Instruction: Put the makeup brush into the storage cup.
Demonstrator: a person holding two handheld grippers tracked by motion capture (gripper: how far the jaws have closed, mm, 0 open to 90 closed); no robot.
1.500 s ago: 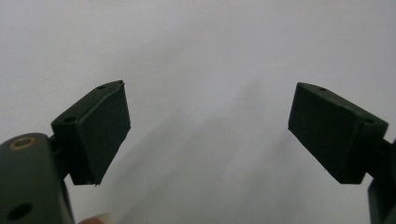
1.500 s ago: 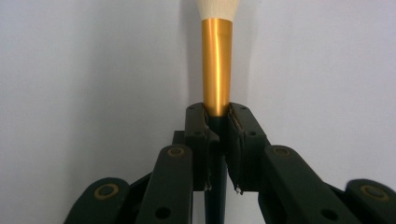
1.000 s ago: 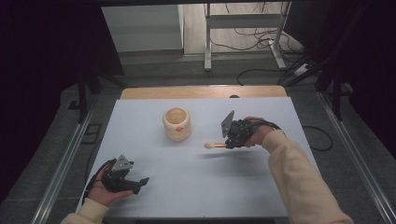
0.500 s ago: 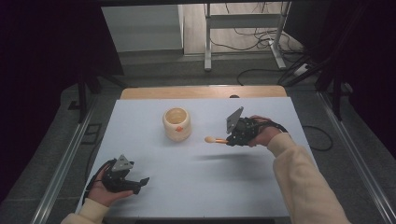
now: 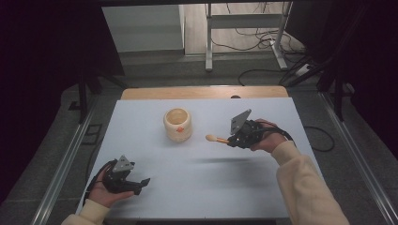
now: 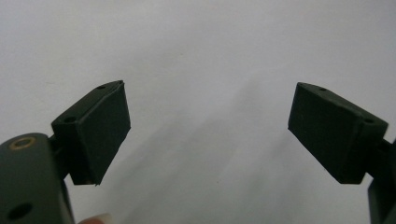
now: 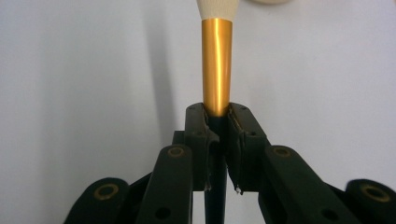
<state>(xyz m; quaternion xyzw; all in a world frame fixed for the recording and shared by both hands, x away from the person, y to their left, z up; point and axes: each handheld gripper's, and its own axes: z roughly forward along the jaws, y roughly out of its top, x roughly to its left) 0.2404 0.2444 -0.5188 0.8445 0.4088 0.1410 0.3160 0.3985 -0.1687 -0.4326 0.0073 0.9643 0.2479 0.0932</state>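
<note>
The right gripper point(image 5: 231, 139) has its fingers point(image 7: 201, 135) closed on the dark handle of a brush point(image 5: 217, 138), clamping it just behind the gold ferrule point(image 7: 216, 65); the pale tip extends ahead of the fingers toward the cup point(image 5: 178, 124). Compared with a second ago, this gripper is higher above the counter point(image 5: 197, 187) and slightly farther from the cup, with the brush carried clear of the surface and its shadow falling well below it. The judgement is that the brush is now lifted and in transit, and that the likely next step is placing its tip or handle into the cup, which calls for bringing it over the rim and tilting it upright. The cup stands ahead of the brush tip, apart from it, untouched. The left gripper point(image 5: 141, 182) has not moved: it rests near the counter's near edge, fingers point(image 6: 95, 130) spread wide with nothing between them but bare counter. No brand or writing is legible on any item; a small orange mark on the cup's wall is too small to read.
</note>
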